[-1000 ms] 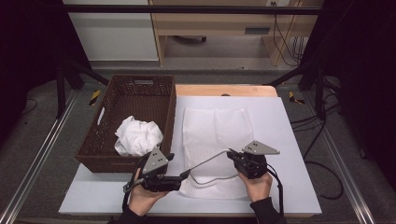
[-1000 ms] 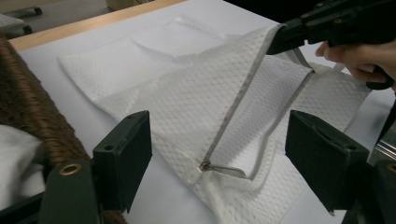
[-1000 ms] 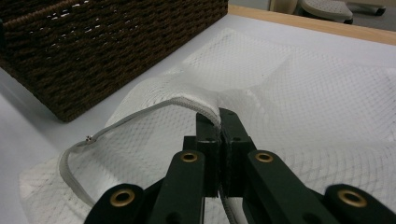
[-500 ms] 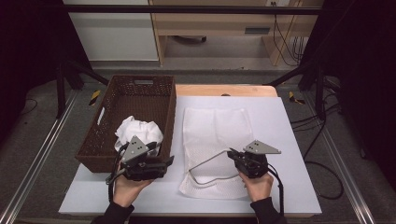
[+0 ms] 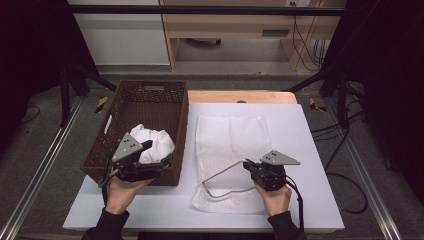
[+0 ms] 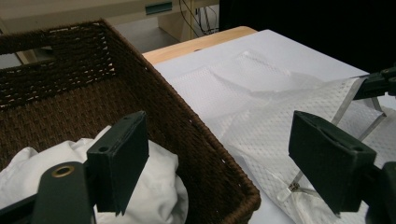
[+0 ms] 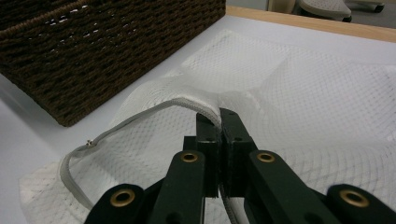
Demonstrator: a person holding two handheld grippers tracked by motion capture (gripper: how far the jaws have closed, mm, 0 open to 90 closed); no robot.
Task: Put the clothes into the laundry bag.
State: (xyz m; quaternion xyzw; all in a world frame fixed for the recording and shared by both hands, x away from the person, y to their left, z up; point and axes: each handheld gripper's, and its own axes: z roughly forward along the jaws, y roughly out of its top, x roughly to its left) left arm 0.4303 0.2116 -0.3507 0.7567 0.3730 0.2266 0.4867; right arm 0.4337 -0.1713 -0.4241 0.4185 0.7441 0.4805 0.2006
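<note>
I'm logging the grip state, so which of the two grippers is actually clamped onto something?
The right gripper: its jaws are shut on the zipper edge of the white mesh bag. The left gripper is open over the basket.

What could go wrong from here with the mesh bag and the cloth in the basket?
The right hand-held gripper pinches only the thin zipper edge of the mesh bag, so it might slip free. The left hand-held gripper, jaws open, sits at the basket wall above the white cloth and may snag the weave.

I see the white mesh laundry bag [image 5: 231, 155] flat at frame centre; its zippered near edge [image 7: 140, 114] is lifted, mouth open.
</note>
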